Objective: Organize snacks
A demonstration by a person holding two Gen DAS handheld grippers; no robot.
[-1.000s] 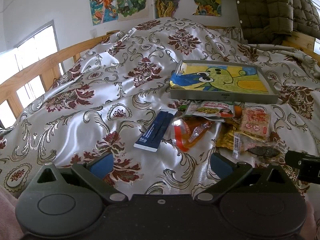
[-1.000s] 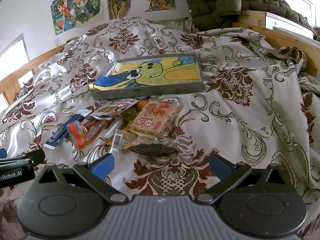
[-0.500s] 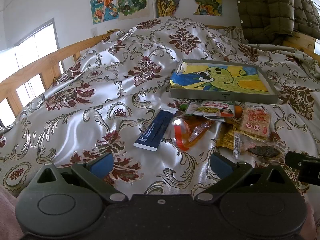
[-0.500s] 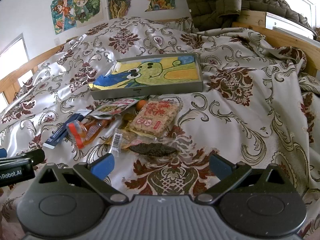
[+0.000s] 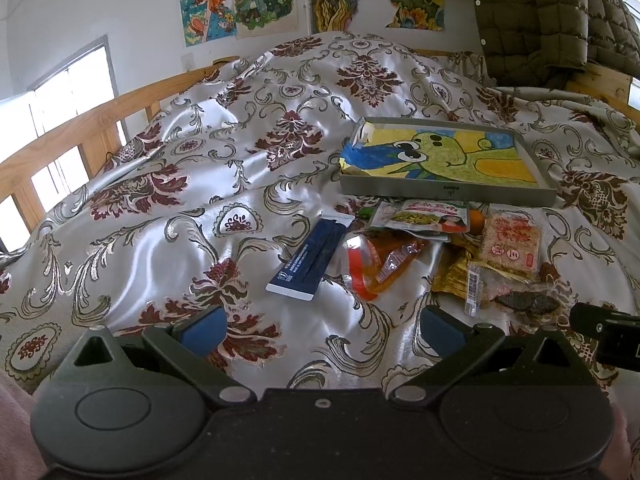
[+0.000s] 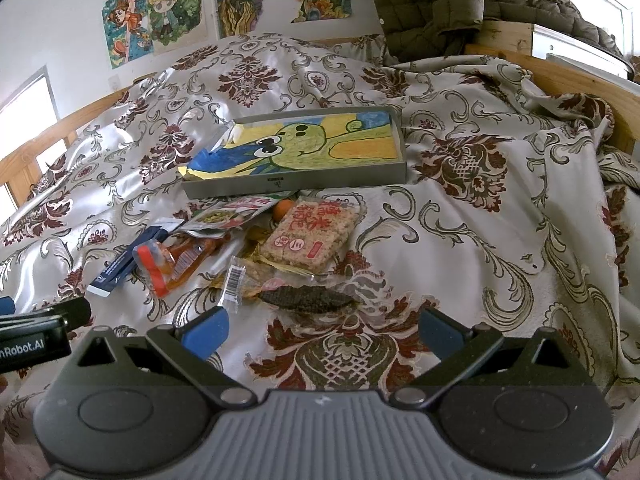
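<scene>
We hold the left gripper (image 5: pixel 320 326) and right gripper (image 6: pixel 322 326) over the bed (image 5: pixel 200 184), fingers spread wide and empty. From left to right lie the blue stick pack (image 5: pixel 310 258), orange pouch (image 5: pixel 378 262), green packet (image 5: pixel 428 216), rice cake (image 6: pixel 310 238) and clear wrapper (image 6: pixel 288 288), just before the tray (image 6: pixel 296 184). All look light, crinkly and slippery, best pinched at a sealed edge; their overlap and the soft, glossy quilt could hamper a clean grip.

Nothing has visibly changed (both views match the earlier ones, snacks (image 6: pixel 256 256) included).
</scene>
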